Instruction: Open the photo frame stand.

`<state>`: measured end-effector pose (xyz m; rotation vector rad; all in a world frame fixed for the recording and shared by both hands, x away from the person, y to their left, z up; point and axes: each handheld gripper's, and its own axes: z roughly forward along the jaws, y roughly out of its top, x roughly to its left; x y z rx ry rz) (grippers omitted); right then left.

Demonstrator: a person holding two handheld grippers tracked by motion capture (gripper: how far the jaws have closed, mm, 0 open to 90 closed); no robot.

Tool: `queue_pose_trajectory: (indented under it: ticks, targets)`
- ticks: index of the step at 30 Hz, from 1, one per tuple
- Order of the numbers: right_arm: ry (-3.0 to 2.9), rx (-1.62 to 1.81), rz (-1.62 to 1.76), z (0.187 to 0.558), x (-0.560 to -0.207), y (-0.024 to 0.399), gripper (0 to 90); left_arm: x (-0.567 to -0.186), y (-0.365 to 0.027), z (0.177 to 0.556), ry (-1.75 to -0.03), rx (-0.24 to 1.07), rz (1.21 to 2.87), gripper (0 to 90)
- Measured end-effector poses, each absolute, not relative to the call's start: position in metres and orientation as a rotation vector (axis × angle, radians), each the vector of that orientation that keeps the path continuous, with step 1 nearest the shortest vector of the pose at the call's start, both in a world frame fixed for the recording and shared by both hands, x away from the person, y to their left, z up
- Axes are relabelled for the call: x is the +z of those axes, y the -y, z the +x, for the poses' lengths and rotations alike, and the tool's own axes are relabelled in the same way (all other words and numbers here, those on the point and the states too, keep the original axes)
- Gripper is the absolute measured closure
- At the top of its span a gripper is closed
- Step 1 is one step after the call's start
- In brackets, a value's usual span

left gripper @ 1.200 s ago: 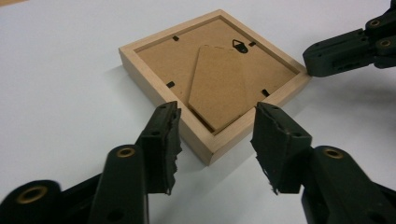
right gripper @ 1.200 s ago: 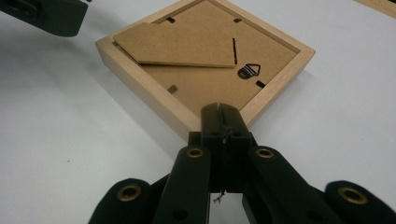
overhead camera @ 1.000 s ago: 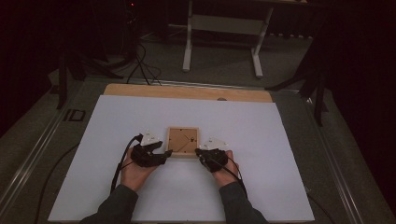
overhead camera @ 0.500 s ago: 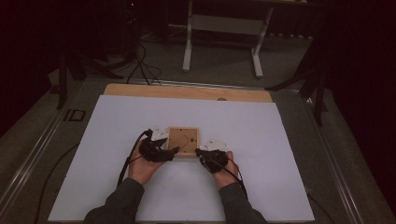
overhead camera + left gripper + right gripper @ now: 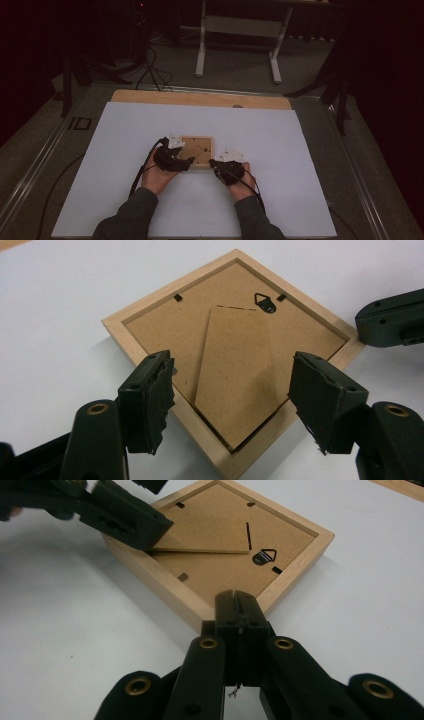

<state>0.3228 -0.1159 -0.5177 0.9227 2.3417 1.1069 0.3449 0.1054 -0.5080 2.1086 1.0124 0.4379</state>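
A small square frame (image 5: 197, 151) of pale wood is laid face down on the white sheet (image 5: 280, 150), near its middle. Its brown backing board, hinged stand and black hanger are turned upward.

Black left gripper (image 5: 235, 400) with brass screws; torn pads (image 5: 160, 400); grey sleeves (image 5: 127, 217).

Left gripper (image 5: 186, 161) jaws just opened wide; right gripper (image 5: 214, 163) jaws closed.

Picture frame (image 5: 197, 152) lies on table (image 5: 300, 165), between claws.
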Motion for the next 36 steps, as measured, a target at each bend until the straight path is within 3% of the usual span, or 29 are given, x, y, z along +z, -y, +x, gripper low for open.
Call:
queue_pose_trajectory:
  ticks: [16,36]
  targets:
    - [-2.343,1.110,0.923,0.323,-0.518,0.117,89.5,-0.515,-0.098,0.350,-0.979,0.443,2.150,46.7]
    - [-2.340,1.115,0.927,0.323,-0.518,0.117,89.5,-0.503,-0.092,0.351,-0.981,0.467,2.180,51.3]
